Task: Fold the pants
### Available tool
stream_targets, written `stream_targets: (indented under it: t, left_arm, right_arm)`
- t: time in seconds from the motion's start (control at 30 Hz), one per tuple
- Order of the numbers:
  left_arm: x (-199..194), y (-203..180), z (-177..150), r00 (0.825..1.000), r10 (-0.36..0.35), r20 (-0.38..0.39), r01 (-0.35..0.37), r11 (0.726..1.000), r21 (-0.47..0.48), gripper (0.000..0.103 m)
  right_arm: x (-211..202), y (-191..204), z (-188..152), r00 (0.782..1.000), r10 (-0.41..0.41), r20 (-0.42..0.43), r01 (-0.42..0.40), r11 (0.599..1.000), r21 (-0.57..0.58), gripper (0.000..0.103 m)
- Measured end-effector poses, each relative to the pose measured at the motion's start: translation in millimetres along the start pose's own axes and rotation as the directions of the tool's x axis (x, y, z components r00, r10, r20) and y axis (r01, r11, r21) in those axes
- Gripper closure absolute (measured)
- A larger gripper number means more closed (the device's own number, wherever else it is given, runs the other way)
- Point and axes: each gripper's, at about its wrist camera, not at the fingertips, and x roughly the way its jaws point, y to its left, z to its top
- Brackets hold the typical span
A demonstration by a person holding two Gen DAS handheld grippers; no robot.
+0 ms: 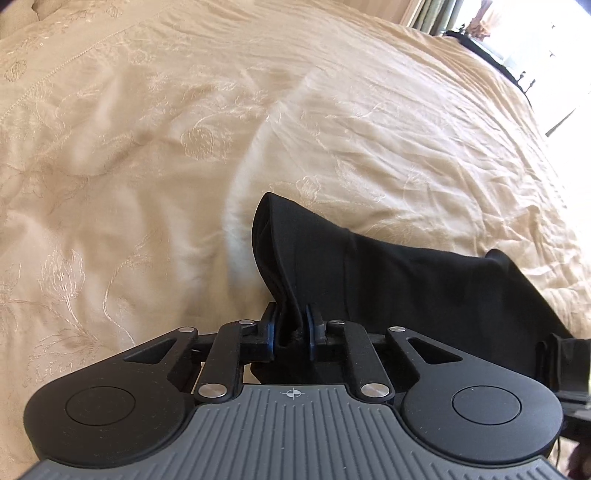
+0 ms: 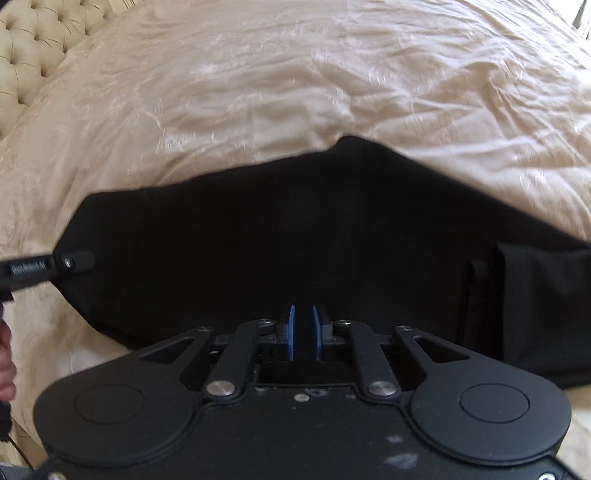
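Observation:
Black pants (image 1: pixel 424 288) lie across a cream bedspread (image 1: pixel 184 129). My left gripper (image 1: pixel 293 321) is shut on a bunched corner of the pants, which rises in a peak above the blue pads. In the right wrist view the pants (image 2: pixel 295 229) spread wide and flat, with a folded band at their right end. The left gripper (image 2: pixel 85 260) holds their left tip there. My right gripper (image 2: pixel 303 332) hangs over the near edge of the pants. Its blue pads stand a narrow slit apart, and the slit is black. Whether cloth is pinched there is unclear. The right gripper (image 1: pixel 565 365) also shows at the left view's right edge.
The embroidered bedspread (image 2: pixel 295 74) stretches away on all sides, creased. A tufted headboard (image 2: pixel 29 55) stands at the far left. A bright window (image 1: pixel 524 33) and dark furniture (image 1: pixel 476 46) lie beyond the bed's far right corner. A person's hand (image 2: pixel 5 369) shows at the left edge.

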Motion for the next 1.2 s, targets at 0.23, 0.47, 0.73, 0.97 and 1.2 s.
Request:
stream_targets:
  t: [0.23, 0.47, 0.73, 0.97, 1.2]
  left_arm:
    - [-33, -22, 2, 0.995, -0.052, 0.09, 0.047, 0.997, 0.06, 0.091]
    - [-95, -98, 6, 0.966, -0.089, 0.242, 0.041, 0.979, 0.198, 0.091]
    - [-138, -260, -12, 0.92, -0.213, 0.33, 0.066, 0.912, 0.404, 0.091]
    - [-57, -398, -57, 0.929, -0.314, 0.195, 0.19, 0.858, 0.476, 0.088]
    - [35, -455, -98, 0.941, -0.333, -0.058, 0.323, 0.836, 0.445, 0.086]
  right_arm:
    - [15, 1, -17, 1.0, -0.017, -0.007, 0.017, 1.0, -0.006, 0.09]
    - [-21, -27, -18, 0.992, 0.084, 0.099, -0.091, 0.994, 0.065, 0.089]
    - [-69, -110, -35, 0.975, 0.148, 0.168, -0.163, 0.983, 0.082, 0.089]
    - [-89, -229, -51, 0.981, 0.108, 0.162, -0.132, 0.98, 0.147, 0.088]
    - [-96, -324, -56, 0.993, 0.044, 0.107, -0.066, 0.975, 0.213, 0.088]
